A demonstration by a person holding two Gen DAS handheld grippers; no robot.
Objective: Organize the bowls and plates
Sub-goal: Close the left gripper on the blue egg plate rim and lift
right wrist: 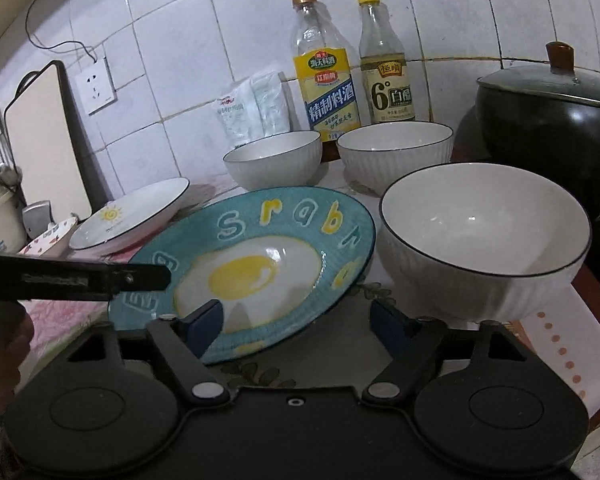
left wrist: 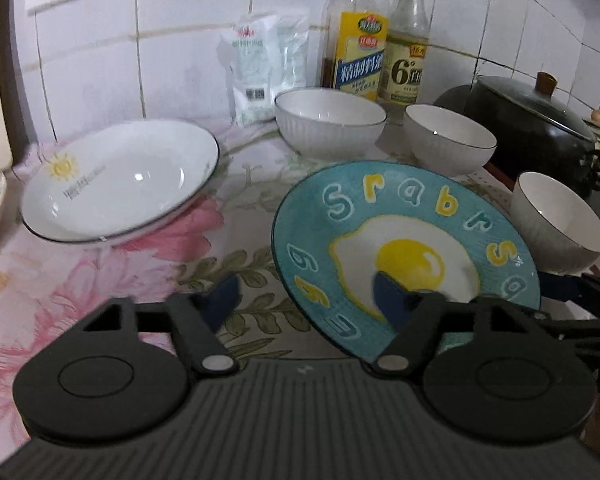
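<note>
Near the table's (left wrist: 100, 280) front, both tongs (left (left wrist: 306, 300), right (right wrist: 300, 320)) gape apart w/ nothing held; approach egg plate (right wrist: 260, 248) rim low, square.

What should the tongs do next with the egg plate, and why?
Probably close the left tongs on the teal plate painted with a fried egg at its near rim. They are open, one finger over the plate; the white plate with a sun drawing sits alone to the left, a likely stacking spot.
</note>
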